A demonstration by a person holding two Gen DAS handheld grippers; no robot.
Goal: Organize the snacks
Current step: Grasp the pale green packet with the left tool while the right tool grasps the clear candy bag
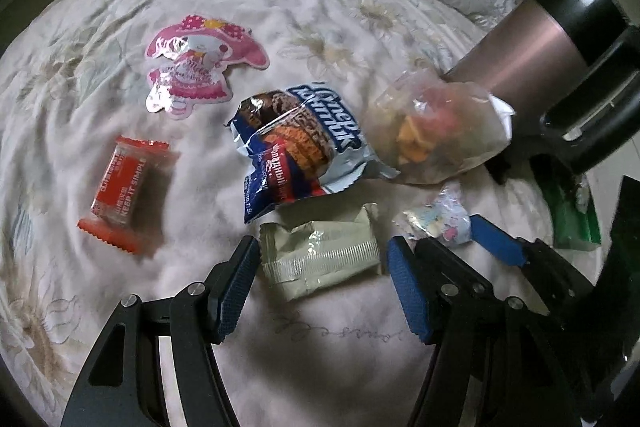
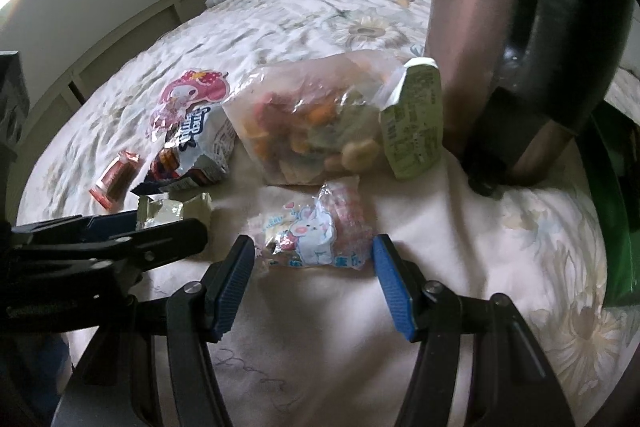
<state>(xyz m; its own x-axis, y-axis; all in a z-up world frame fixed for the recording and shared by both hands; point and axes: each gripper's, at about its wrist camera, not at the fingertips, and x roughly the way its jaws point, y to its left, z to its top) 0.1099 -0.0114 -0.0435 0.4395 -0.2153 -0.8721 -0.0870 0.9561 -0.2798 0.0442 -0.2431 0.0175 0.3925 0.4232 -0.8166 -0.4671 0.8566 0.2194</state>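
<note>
Left tongs (image 1: 322,259) are standing spread around the pale green packet (image 1: 320,255), low centre of frame. Right tongs (image 2: 314,259) are standing spread around the rabbit-print candy bag (image 2: 312,231), lying on the bed (image 2: 440,247).

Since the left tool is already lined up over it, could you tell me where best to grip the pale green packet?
Take the pale green packet across its flat middle, coming down from above. It lies flat on the bedspread, long side running between the open left tool fingers, with crimped ends near each pad. Closing lengthwise would likely buckle it, so turning to pinch the short width seems safer.
</note>
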